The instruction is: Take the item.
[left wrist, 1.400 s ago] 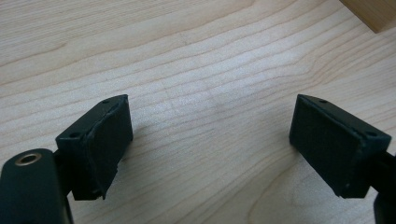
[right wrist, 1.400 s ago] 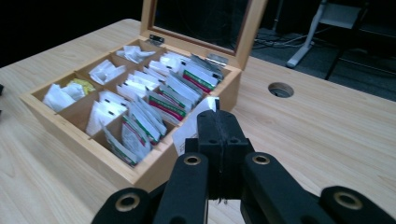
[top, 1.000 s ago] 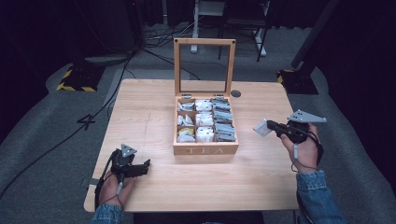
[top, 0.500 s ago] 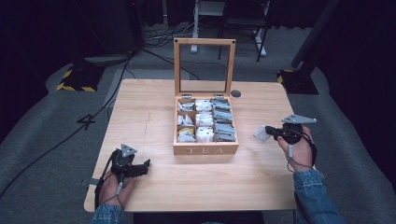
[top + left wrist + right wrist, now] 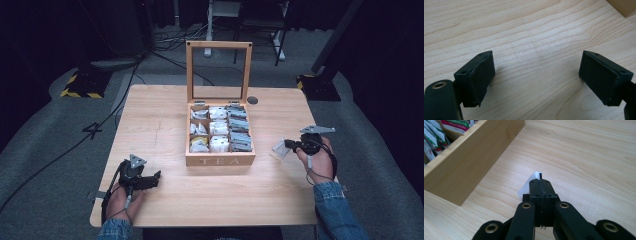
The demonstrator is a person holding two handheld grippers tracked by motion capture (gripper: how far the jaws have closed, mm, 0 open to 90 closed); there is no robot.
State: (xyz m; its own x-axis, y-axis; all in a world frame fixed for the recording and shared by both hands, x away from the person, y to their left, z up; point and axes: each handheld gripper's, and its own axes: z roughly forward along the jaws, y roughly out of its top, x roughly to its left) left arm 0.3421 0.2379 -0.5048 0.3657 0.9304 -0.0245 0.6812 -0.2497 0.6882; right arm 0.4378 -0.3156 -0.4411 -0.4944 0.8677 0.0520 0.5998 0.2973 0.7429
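Pale wood tabletop is occupied centrally by a lidded tea box, lid raised upright, compartments packed with sachets. Right of it, a white sachet is clamped in the right tool. The left tool, jaws spread, is held low near the front-left edge.

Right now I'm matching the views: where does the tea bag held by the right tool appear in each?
High view: tea bag right of the tea box.
Left gripper view: not in it.
Right gripper view: centre, tea bag between shut jaws.
Shared landmark: the tea box.
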